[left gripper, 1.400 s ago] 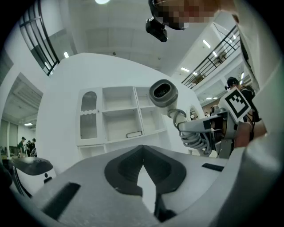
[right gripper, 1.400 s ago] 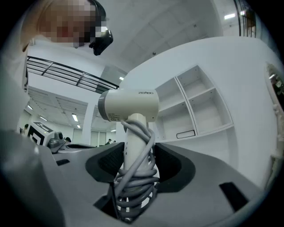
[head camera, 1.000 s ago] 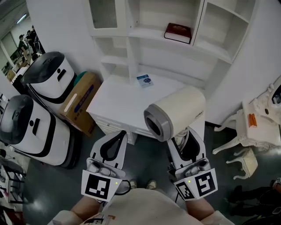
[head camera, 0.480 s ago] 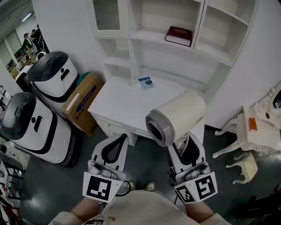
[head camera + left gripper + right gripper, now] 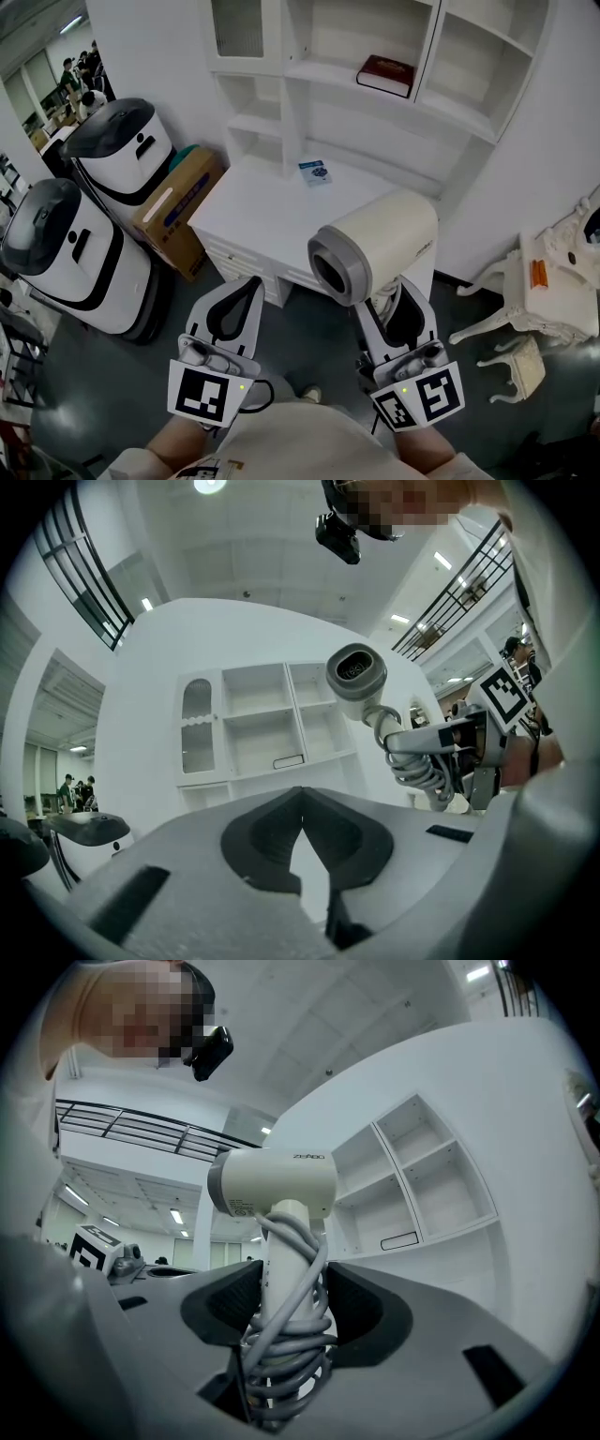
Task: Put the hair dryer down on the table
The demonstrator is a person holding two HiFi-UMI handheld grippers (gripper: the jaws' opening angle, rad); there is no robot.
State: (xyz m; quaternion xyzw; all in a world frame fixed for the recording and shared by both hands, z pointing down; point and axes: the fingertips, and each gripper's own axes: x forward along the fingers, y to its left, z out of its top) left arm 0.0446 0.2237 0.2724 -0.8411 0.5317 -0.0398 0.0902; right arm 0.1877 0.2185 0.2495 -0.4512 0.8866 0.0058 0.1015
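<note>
head view: the right gripper (image 5: 394, 314) is clamped on the handle of the one hair dryer (image 5: 375, 246). it carries the dryer upright, barrel on top and grey end toward the person, in the air before the table (image 5: 253, 211) and not yet on it. gripping low on the handle likely keeps the heavy head steady for setting down. the left gripper (image 5: 234, 307) hangs beside it, holding nothing and out of the way. counted here: two grippers, one dryer, one table, one leaflet (image 5: 315, 172) on its top, one red book (image 5: 383, 72) on the shelf above, and two white dome-topped machines (image 5: 120, 150) and one cardboard box (image 5: 176, 208) at the left. left gripper view: its jaws meet at the tips with nothing between them, and the dryer shows off to the right, held aloft. right gripper view: both jaws press the handle where the one grey cord (image 5: 281, 1344) is wound round it in several loops, so the cord is probably pinned and cannot dangle.
</note>
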